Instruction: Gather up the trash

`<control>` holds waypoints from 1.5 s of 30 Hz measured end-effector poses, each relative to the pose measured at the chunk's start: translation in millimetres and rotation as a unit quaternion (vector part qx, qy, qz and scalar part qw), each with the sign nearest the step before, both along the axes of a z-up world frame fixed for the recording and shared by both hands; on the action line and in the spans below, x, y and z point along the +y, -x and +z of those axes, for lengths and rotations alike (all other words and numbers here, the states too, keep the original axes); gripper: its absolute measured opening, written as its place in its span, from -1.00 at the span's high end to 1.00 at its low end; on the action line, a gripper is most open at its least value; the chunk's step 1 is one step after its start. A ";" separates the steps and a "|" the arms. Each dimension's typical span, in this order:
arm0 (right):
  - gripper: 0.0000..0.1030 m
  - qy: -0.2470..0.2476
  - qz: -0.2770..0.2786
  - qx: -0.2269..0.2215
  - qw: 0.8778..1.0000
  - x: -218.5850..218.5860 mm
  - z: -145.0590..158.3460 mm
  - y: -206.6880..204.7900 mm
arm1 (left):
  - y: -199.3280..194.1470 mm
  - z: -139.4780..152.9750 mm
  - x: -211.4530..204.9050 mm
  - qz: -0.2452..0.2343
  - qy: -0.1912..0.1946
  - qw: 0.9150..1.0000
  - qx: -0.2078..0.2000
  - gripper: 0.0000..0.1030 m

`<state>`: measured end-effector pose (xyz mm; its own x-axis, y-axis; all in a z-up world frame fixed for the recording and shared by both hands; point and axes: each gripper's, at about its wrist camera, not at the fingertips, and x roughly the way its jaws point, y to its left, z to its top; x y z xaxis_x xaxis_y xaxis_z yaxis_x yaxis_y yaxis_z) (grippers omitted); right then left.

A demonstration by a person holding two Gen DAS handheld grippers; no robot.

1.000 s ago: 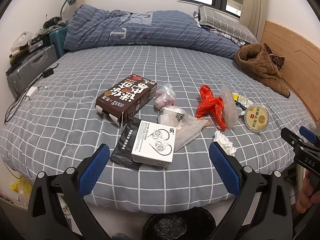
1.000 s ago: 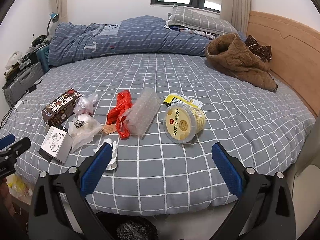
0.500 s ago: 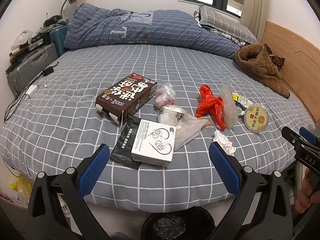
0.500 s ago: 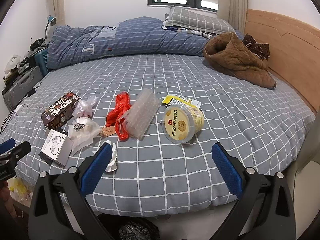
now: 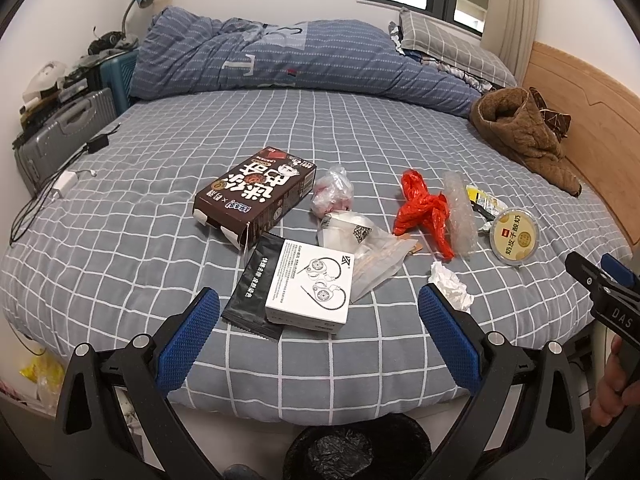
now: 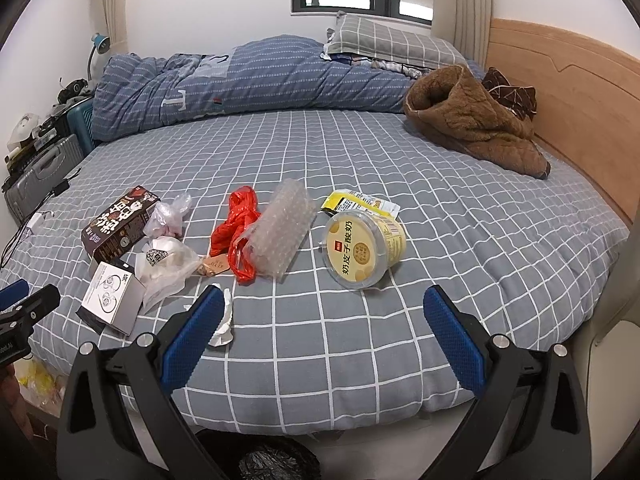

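Trash lies on the grey checked bed [image 5: 120,240]: a brown snack box [image 5: 256,196], a white earphone box [image 5: 310,286] on a black packet [image 5: 250,292], clear bags [image 5: 360,236], a red plastic bag [image 5: 424,208], bubble wrap [image 5: 460,212], a crumpled tissue [image 5: 450,286] and a yellow yogurt tub [image 5: 515,236]. My left gripper [image 5: 318,340] is open and empty at the bed's near edge, in front of the earphone box. My right gripper [image 6: 326,340] is open and empty, in front of the yogurt tub [image 6: 360,250] and red bag [image 6: 236,228].
A black-lined bin [image 5: 356,450] stands on the floor below both grippers, also in the right wrist view [image 6: 260,458]. A blue duvet [image 5: 280,60], a brown garment [image 5: 524,136] and a wooden headboard [image 5: 592,120] lie beyond. Suitcases [image 5: 60,132] and cables [image 5: 60,184] are at the left.
Both grippers have drifted slightly; the views shift a little. Nothing has been picked up and both grippers stay open.
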<state>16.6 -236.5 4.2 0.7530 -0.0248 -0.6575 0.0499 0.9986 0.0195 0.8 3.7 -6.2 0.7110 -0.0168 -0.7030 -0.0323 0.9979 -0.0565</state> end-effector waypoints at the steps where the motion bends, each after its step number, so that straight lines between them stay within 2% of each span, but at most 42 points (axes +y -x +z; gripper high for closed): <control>1: -0.86 0.000 0.000 0.001 1.000 -0.1 0.2 -0.1 | 0.0 -0.1 0.1 0.000 -0.001 1.000 0.000 -0.89; 21: -0.86 0.001 -0.001 0.002 1.000 -0.6 -0.7 -1.3 | -1.0 -2.6 2.0 0.000 0.002 1.000 0.005 -0.89; 26: -0.86 0.007 -0.008 0.001 1.000 -4.0 -1.3 -5.0 | -8.9 -11.3 1.2 -0.001 0.000 1.000 0.019 -0.89; 33: -0.86 0.017 -0.023 0.015 0.999 -16.4 -6.6 -30.4 | -30.4 -26.4 3.2 0.002 -0.010 0.999 0.040 -0.89; 42: -0.86 0.031 -0.028 0.053 0.998 -25.6 -28.7 -74.5 | -60.2 -53.7 12.1 0.006 -0.014 0.997 0.081 -0.89; 45: -0.86 0.037 -0.031 0.065 0.997 -25.7 -37.7 -91.1 | -66.0 -60.5 13.8 0.001 0.001 0.995 0.100 -0.89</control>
